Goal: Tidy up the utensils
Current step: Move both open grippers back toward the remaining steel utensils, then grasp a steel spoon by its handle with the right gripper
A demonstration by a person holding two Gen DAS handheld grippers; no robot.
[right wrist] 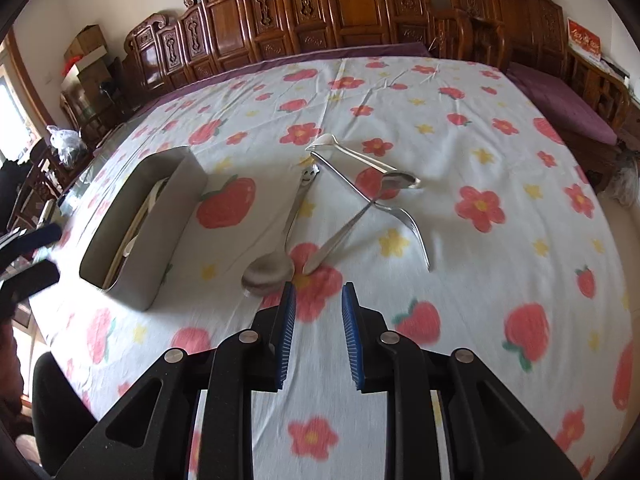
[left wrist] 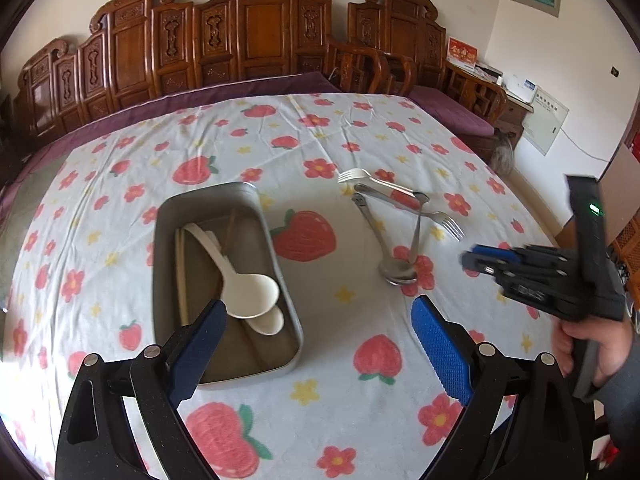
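- Left wrist view: my left tool (left wrist: 316, 334) is spread wide with nothing between its pads, hanging over the near end of the metal tray (left wrist: 288, 280).
- The tray sits left of the middle of the bench (left wrist: 340, 360), on the strawberry cloth. It already holds white plastic spoons (left wrist: 250, 292) and some chopsticks (left wrist: 182, 276).
- The loose metal cutlery (left wrist: 400, 216) lies in a crossed heap right of the tray, well apart from it: forks on top, spoon bowls toward my near edge.
- My right tool (left wrist: 476, 260) shows at the right edge, aimed at that heap.
- Right wrist view: my right tool (right wrist: 318, 300) is parted only a little and holds nothing. Its tips hover just short of the big steel spoon (right wrist: 268, 272) and the handle end beside it (right wrist: 320, 260).
- The tray (right wrist: 172, 216) stands off to the left.
- As I judge it, the step is one pick from the heap. I should take the big spoon, since it lies clear of the crossing. Straddle the neck just above the bowl, pads flat to the cloth, and lift straight so the tangled forks (right wrist: 416, 232) are not dragged.
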